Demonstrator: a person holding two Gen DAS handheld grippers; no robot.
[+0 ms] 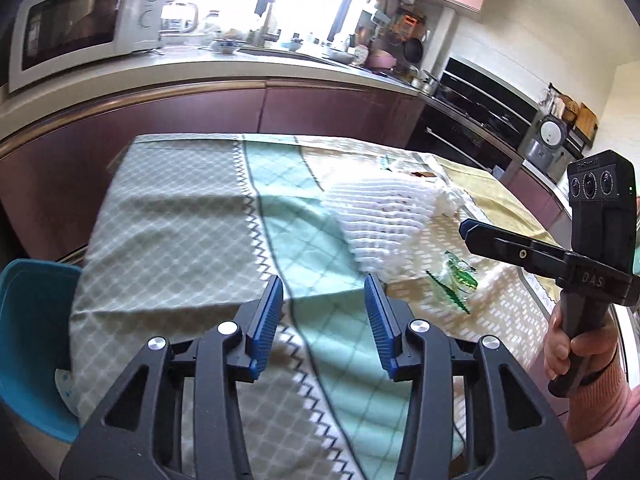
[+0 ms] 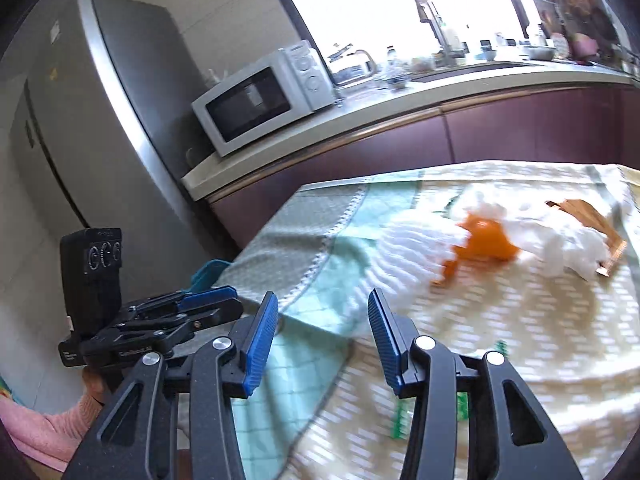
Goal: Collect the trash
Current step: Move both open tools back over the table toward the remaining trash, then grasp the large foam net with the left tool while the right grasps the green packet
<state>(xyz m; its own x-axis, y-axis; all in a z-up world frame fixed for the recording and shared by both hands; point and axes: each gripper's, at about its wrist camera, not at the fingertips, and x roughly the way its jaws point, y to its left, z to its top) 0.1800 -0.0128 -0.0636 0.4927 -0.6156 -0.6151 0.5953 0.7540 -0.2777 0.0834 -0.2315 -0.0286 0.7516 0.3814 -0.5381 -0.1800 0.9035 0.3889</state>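
In the left wrist view, the left gripper (image 1: 324,300), black with ribbed blue pads, fills the bottom centre of the frame with its jaws spread apart and nothing between them; only the patterned grey, mint and cream tablecloth (image 1: 192,216) shows through the gap. At the right edge a hand (image 1: 568,352) in a pink sleeve grips the handle of the right gripper (image 1: 466,232), seen side-on, so this view does not show whether it is released or clenched.

The right wrist view settles it: the right gripper (image 2: 323,312) sits at the bottom centre with its blue pads well apart and empty, above the cloth.

The trash lies right of centre on the cloth. In the left view a white foam fruit net (image 1: 384,216) lies in the middle right of the frame, with a crumpled clear wrapper printed in green (image 1: 456,280) just below and to its right. In the right view an orange scrap of peel (image 2: 484,242) rests against crumpled white tissue (image 2: 560,240) in the right middle, with a brown cardboard piece (image 2: 588,212) behind, partly covered.

A white microwave oven (image 1: 80,28) stands on the pale countertop (image 1: 240,68) in the upper left, and a teal plastic chair (image 1: 32,340) shows at the lower left.
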